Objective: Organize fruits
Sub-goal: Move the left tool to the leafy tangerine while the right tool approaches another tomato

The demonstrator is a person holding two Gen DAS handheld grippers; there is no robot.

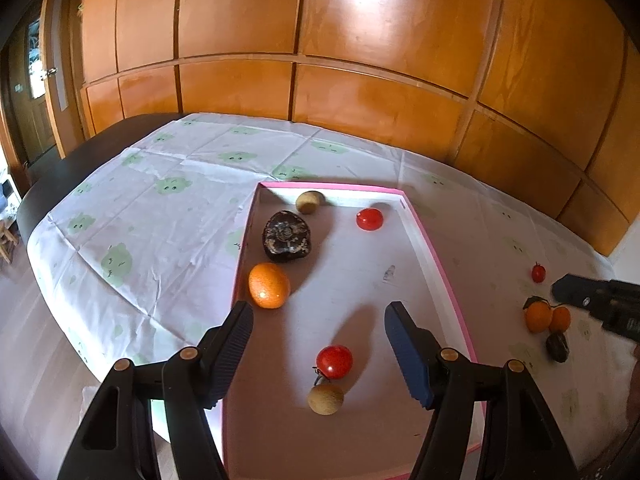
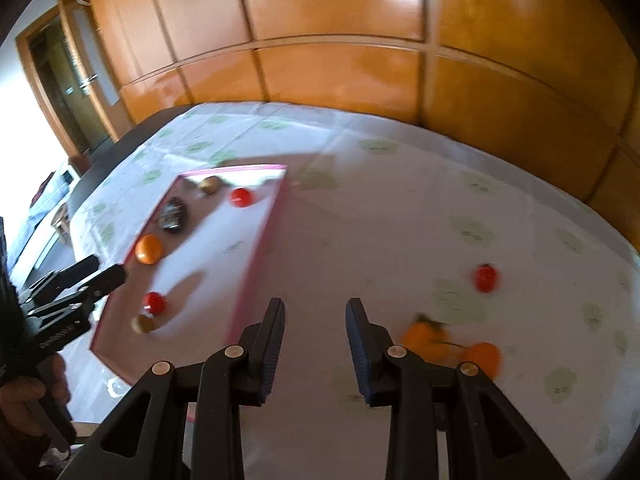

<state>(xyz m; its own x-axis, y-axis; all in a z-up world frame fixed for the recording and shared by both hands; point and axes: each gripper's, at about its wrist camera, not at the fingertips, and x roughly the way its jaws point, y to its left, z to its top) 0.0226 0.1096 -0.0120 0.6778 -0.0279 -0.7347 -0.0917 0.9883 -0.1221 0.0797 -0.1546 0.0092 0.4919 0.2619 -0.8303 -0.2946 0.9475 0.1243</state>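
Note:
A pink-rimmed tray (image 1: 440,264) lies on the tablecloth and holds an orange (image 1: 269,285), a dark wrinkled fruit (image 1: 286,237), two red tomatoes (image 1: 334,361) (image 1: 369,219) and two small brown fruits (image 1: 325,399) (image 1: 309,201). My left gripper (image 1: 319,322) is open and empty above the tray's near half. On the cloth right of the tray lie two small oranges (image 1: 546,317), a dark fruit (image 1: 557,347) and a cherry tomato (image 1: 538,273). My right gripper (image 2: 315,322) is open and empty over the cloth, left of the oranges (image 2: 430,336) and the tomato (image 2: 486,278).
The table (image 1: 60,176) has a dark edge at the left and stands against a wooden panelled wall (image 1: 320,40). The tray (image 2: 264,240) sits left of my right gripper. The left gripper (image 2: 76,280) shows at the left edge of the blurred right wrist view.

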